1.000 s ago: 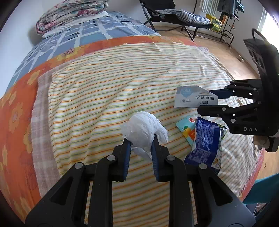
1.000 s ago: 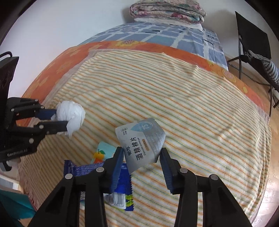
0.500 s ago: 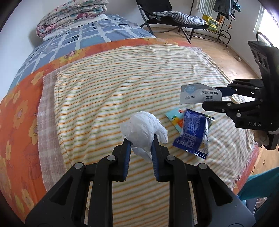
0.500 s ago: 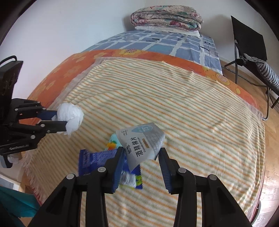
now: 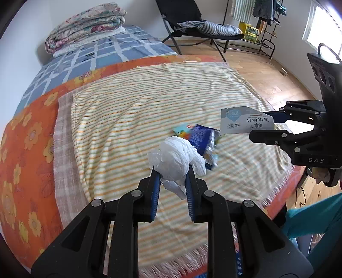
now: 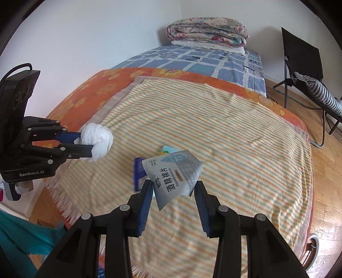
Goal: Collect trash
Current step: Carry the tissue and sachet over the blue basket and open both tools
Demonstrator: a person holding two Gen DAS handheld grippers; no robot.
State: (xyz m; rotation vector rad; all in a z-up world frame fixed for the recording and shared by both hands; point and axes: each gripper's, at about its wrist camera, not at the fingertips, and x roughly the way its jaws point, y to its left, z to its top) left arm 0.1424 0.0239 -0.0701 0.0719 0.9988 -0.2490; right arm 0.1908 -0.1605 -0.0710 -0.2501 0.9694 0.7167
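My left gripper [image 5: 172, 177] is shut on a crumpled white tissue ball [image 5: 175, 157], held above the striped blanket [image 5: 128, 111]; the same tissue ball [image 6: 98, 142] shows at the left of the right wrist view. My right gripper [image 6: 173, 190] is shut on a grey-white wipes packet [image 6: 173, 173] with printed characters, and that packet [image 5: 245, 123] appears at the right of the left wrist view. On the blanket below lie a blue snack wrapper [image 5: 205, 141] and a small teal-and-orange packet [image 5: 181, 130], partly hidden behind the held items.
The striped blanket lies over an orange floral cover [image 5: 27, 149] on a bed with folded quilts [image 6: 207, 32] at its head. A black folding chair [image 5: 192, 21] and a clothes rack [image 5: 263, 19] stand on the wooden floor [image 5: 267, 74]. Something teal [image 5: 316, 222] is beside the bed's near edge.
Both grippers have risen and drawn back from the bed with their items still gripped. The wrappers left on the blanket now look smaller and farther away.
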